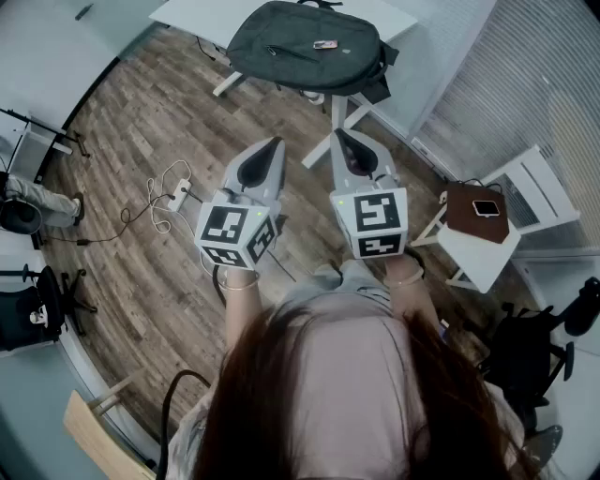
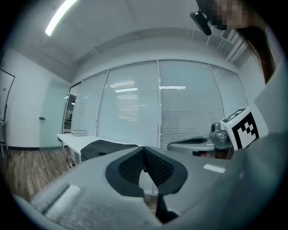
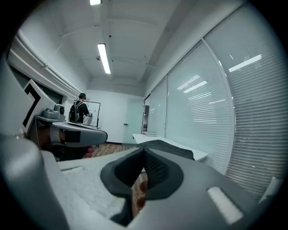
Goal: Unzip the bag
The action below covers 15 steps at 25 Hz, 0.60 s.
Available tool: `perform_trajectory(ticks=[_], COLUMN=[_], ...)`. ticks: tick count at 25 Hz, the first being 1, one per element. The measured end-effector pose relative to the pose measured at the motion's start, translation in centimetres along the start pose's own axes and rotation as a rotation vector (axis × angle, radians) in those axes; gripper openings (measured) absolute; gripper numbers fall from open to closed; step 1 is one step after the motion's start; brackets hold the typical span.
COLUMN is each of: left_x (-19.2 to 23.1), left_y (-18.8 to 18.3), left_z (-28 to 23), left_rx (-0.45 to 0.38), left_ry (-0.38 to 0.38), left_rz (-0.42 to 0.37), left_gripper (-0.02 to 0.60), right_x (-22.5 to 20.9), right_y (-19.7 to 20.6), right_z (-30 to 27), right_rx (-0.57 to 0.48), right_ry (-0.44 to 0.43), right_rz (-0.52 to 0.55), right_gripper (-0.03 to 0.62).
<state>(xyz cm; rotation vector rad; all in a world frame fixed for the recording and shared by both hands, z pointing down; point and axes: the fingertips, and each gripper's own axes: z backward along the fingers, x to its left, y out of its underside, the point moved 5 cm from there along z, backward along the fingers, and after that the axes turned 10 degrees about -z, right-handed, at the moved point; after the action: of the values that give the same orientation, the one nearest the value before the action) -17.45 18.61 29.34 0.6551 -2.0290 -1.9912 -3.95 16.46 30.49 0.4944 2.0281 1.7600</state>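
Note:
A dark grey backpack [image 1: 305, 47] lies flat on a white table [image 1: 192, 17] at the top of the head view. It also shows as a low dark shape, the backpack [image 2: 104, 146], in the left gripper view and as the backpack [image 3: 173, 148] in the right gripper view. My left gripper [image 1: 275, 142] and right gripper [image 1: 339, 134] hang side by side over the wooden floor, well short of the table. Both point level toward the bag, jaws pressed together with nothing between them. The left gripper [image 2: 144, 148] and right gripper [image 3: 144, 149] show shut pads.
A white side table [image 1: 483, 246] with a brown case and a phone [image 1: 485, 207] stands at the right. A power strip and cables [image 1: 169, 199] lie on the floor at the left. Office chairs [image 1: 37, 309] stand at the left edge. A person [image 3: 80, 111] stands far off.

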Motion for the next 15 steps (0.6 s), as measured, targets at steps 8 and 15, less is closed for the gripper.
perform_trajectory(ticks=[8,15], left_x=[2.4,4.1], left_y=[0.2,0.9], left_z=[0.9,-0.7], left_rx=[-0.023,-0.024], left_ry=[0.023,0.042], left_rz=[0.005,0.013], left_gripper=[0.009,0.009], right_x=[2.4,2.4], right_y=[-0.2,0.2], right_z=[-1.4,-3.7], right_rx=[0.005,0.020], right_ry=[0.010,0.015], right_rz=[-0.009,-0.011], right_gripper=[0.003,0.005])
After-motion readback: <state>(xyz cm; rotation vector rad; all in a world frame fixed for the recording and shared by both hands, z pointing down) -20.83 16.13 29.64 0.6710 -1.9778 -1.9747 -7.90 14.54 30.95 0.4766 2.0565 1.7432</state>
